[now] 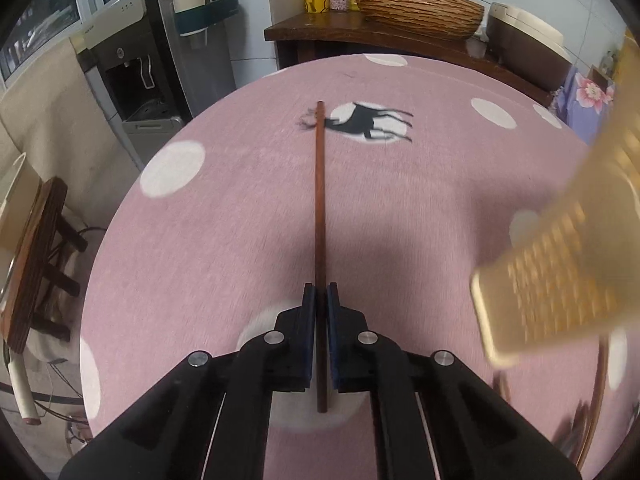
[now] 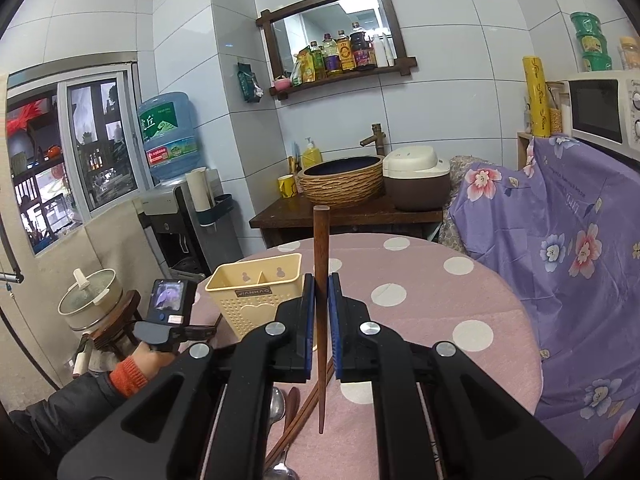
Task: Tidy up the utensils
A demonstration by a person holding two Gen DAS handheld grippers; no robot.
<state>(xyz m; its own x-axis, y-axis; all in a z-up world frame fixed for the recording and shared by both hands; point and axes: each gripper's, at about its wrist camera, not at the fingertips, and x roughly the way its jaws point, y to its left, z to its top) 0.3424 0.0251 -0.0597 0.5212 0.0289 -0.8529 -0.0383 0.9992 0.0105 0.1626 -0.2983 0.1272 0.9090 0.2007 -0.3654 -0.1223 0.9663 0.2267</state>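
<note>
I have a chopstick (image 2: 321, 312) pinched in the right gripper (image 2: 321, 280), jaws pressed on its shaft, thick end up and thin end hanging clear above the desk (image 2: 420, 304). The left gripper (image 1: 321, 292) pinches a second chopstick (image 1: 320, 216) the same way; it points out over the pink dotted cloth, and I can't tell whether its far end touches. The holder (image 2: 256, 292), a cream two-compartment caddy, stands on the desk just left of my right jaws; in the left view it shows as a blur at the right edge. Below the right gripper lie a steel spoon (image 2: 276, 404), a dark spoon and more chopsticks, not yet sorted.

I judge this the carrying step, early in the job. Next, each stick needs tipping thin end down over one compartment, clearing the rim, before the jaws release. The two grippers should go in turn to avoid crowding.
</note>
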